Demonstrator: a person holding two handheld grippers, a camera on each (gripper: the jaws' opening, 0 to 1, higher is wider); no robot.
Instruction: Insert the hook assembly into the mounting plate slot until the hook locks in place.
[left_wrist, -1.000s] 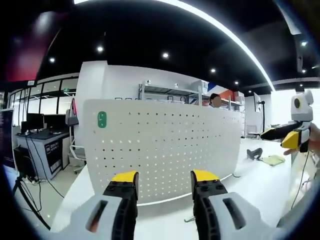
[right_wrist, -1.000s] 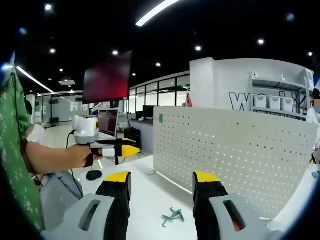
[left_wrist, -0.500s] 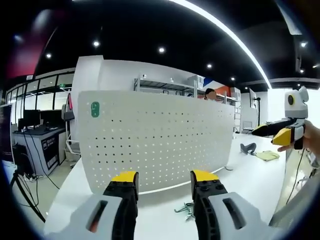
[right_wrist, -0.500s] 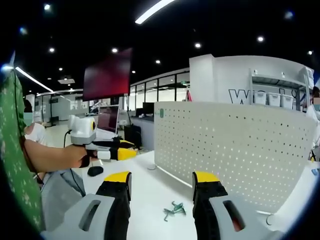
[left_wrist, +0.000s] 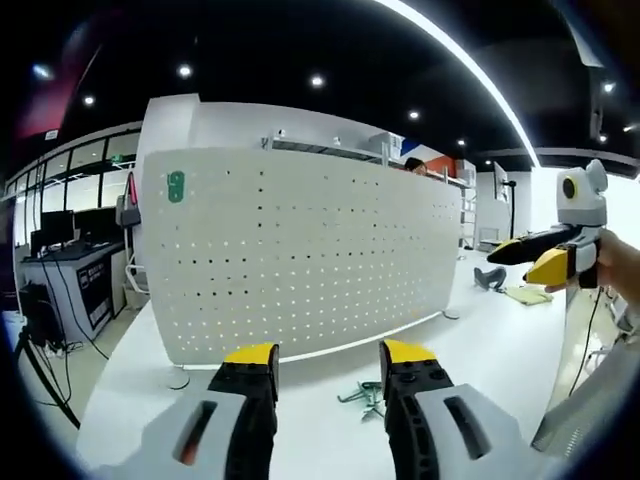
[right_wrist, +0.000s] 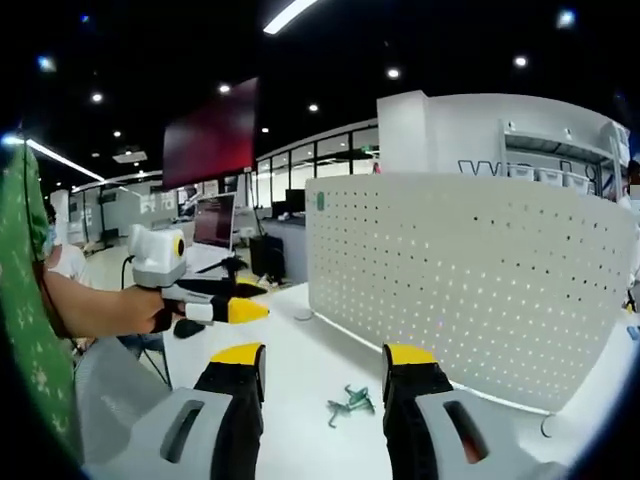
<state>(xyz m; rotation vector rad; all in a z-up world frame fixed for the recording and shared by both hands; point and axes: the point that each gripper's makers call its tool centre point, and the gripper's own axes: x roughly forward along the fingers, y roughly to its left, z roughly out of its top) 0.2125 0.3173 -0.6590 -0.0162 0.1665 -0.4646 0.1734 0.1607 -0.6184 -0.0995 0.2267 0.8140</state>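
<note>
Your left gripper (left_wrist: 325, 357) has its yellow-tipped jaws spread apart with nothing between them, and your right gripper (right_wrist: 325, 358) is the same: jaws apart, holding nothing. The small green metal hook assembly (left_wrist: 362, 397) lies loose on the white tabletop (left_wrist: 130, 390), just in front of the tall white perforated mounting plate (left_wrist: 300, 260) that stands upright on its edge; in the right gripper view the hook (right_wrist: 348, 404) sits between your jaws but beyond their tips, not touching them. You are holding both grippers back and level, which keeps the plate and the hook in frame together, as the task asks. The grasp has not yet begun, so the job stands at its start, by my judgement. The hook looks thin and flat against the table, so you will likely need to come down with the jaws straddling it and pinch a raised part; a shallow approach could skate it towards the plate's foot. Your other hand (right_wrist: 150, 310) holds its gripper off to the side, well apart from the hook, leaving room to work.
</note>
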